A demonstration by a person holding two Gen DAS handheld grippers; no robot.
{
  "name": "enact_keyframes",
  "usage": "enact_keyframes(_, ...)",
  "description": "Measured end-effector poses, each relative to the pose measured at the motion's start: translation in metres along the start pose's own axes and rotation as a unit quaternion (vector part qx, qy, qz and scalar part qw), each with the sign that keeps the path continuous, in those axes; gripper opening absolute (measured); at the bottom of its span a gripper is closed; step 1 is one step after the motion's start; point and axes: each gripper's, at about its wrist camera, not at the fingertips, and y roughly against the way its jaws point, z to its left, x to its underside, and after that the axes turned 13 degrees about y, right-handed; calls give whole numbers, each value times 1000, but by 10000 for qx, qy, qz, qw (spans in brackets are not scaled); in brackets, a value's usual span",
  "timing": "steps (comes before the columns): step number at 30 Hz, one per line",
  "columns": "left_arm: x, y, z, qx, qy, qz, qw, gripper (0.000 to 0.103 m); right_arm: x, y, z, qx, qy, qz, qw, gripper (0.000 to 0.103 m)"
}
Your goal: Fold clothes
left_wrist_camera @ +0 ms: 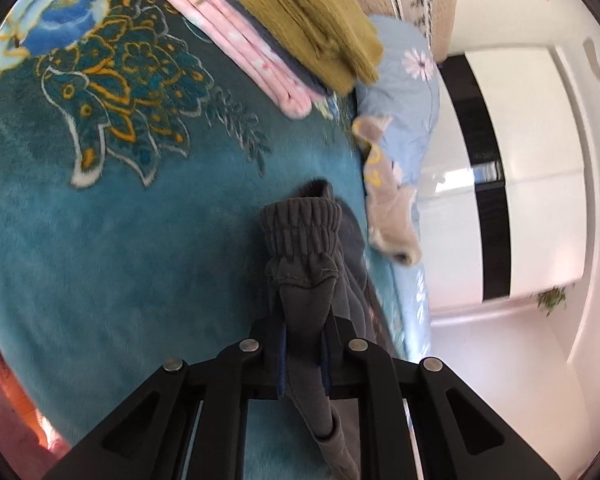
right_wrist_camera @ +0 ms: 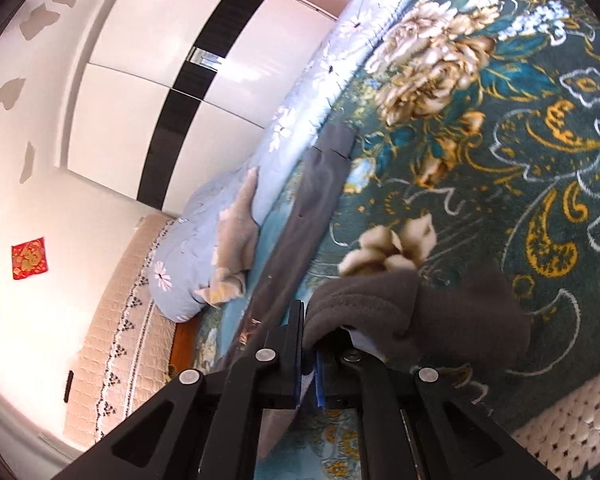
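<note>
Left gripper [left_wrist_camera: 304, 332], L wrist view: jaws clamped on grey garment [left_wrist_camera: 300, 232] at its ribbed elastic band, near the teal blanket [left_wrist_camera: 100, 240] edge; open blanket to the left. One folded stack [left_wrist_camera: 268, 28] w/ three items: pink, grey, olive. Right gripper [right_wrist_camera: 308, 344], R wrist view: jaws clamped on same garment's soft dark-grey fabric, one strip running along blanket edge beside blue quilt [right_wrist_camera: 188, 264].
</note>
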Motion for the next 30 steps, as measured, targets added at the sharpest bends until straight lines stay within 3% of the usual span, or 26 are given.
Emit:
enact_keyframes(9, 19, 1, -30, 146, -170, 793, 9966, 14, -56, 4, 10, 97, -4, -391, 9992, 5)
enact_keyframes(15, 18, -13, -39, 112, -65, 891, 9959, 14, -85, -11, 16, 179, 56, -336, 9993, 5)
enact_keyframes(21, 0, -36, -72, 162, 92, 1096, 9938, 14, -130, -71, 27, 509, 162, 135, 9985, 5)
enact_keyframes(30, -48, -101, -87, -309, 809, 1067, 9905, 16, -202, -210, 65, 1360, 500, 1011, 9843, 5)
